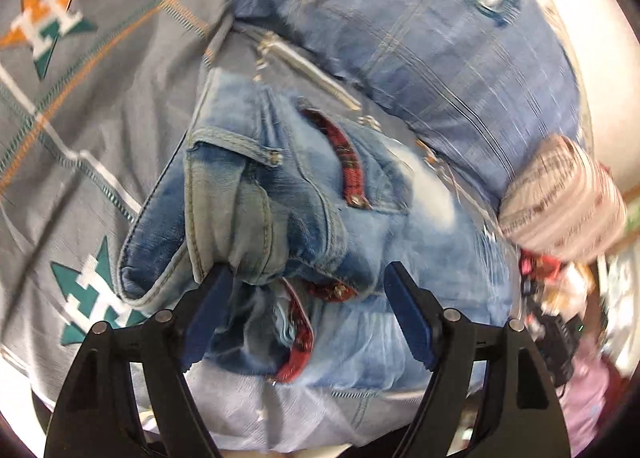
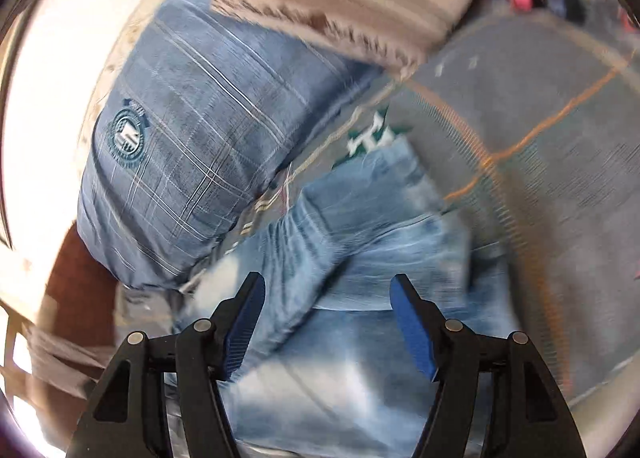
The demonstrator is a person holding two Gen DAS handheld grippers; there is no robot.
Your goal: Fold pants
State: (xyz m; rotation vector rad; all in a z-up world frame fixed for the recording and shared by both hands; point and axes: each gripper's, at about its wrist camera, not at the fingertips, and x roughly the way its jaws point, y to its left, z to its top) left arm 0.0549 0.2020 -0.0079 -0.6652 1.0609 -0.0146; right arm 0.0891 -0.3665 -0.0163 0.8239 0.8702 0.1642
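Between the spread fingers of the left hand-held gripper [image 1: 306, 278], the bunched waistband of the pale denim pants [image 1: 280, 194] lies on the bed's grey cover [image 1: 100, 118], nothing gripped. Ahead of the right hand-held gripper [image 2: 328, 290], also wide and empty, a leg lies creased beside a blue pillow [image 2: 200, 118]. Denim looks soft, fairly heavy and unslippery; I would pinch seams or hem.

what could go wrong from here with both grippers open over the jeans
1. The jeans lie bunched at the waistband, with the left gripper open over several layers; closing here may pinch more than one.
2. The blue pillow sits right against the jeans, so a fold that way could catch on it.
3. The right gripper is open above smooth denim, where a shallow pinch might slip.
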